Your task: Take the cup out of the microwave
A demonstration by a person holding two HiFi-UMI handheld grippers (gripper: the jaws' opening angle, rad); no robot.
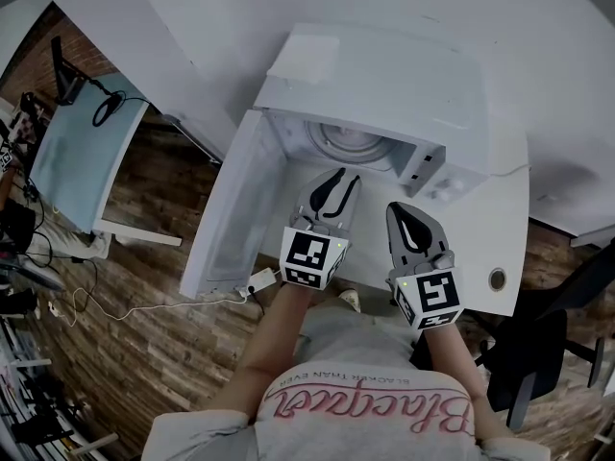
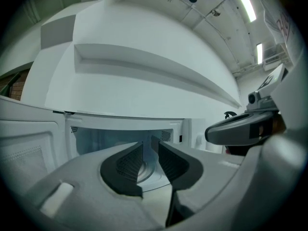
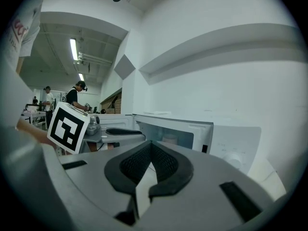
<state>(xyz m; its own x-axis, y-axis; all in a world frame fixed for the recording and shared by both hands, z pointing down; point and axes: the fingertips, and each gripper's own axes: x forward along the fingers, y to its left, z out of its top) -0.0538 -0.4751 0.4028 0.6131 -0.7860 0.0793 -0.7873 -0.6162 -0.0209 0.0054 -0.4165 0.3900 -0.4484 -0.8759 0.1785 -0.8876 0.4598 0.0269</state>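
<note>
A white microwave [image 1: 384,75] stands on the white table with its door [image 1: 235,209] swung open to the left. The round turntable [image 1: 351,142] shows inside. In the right gripper view a small beige cup [image 3: 169,139] sits in the cavity, behind my jaw tips. My left gripper [image 1: 338,174] points into the opening, just in front of it. Its jaws are a narrow gap apart and hold nothing [image 2: 147,146]. My right gripper [image 1: 401,209] hangs a little further back, before the control panel, shut and empty [image 3: 150,144]. The left gripper view shows the cavity [image 2: 106,141] but no cup.
The table [image 1: 500,219] has a round cable hole [image 1: 497,279] at its right front. A power strip [image 1: 259,279] with a cable lies on the wooden floor. A light blue table [image 1: 72,152] stands at left, a black chair [image 1: 538,353] at right. People [image 3: 77,93] stand far off.
</note>
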